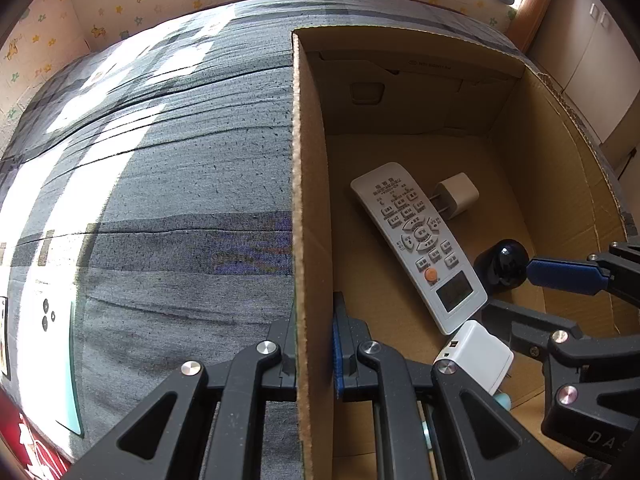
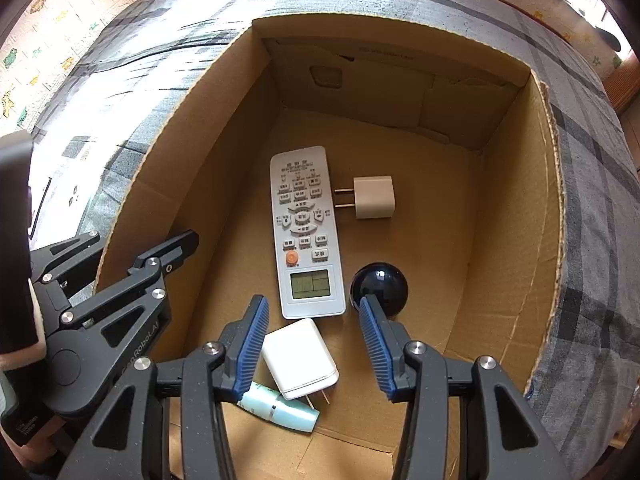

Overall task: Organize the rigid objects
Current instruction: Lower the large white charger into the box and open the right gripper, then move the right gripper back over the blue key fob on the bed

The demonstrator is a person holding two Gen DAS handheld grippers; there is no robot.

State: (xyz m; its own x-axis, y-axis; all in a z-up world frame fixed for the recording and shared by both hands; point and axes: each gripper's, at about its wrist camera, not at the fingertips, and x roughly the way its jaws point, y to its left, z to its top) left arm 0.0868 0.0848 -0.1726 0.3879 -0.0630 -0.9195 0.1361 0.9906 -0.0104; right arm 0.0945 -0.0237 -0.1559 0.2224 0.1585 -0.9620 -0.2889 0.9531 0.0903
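Your left gripper is clamped on the left wall of the cardboard box, which sits on a grey checked bedcover. On the box floor lie a white remote, a beige plug adapter and a black ball toward the right wall. Your right gripper hangs open over a white charger and a teal tube near the front edge.
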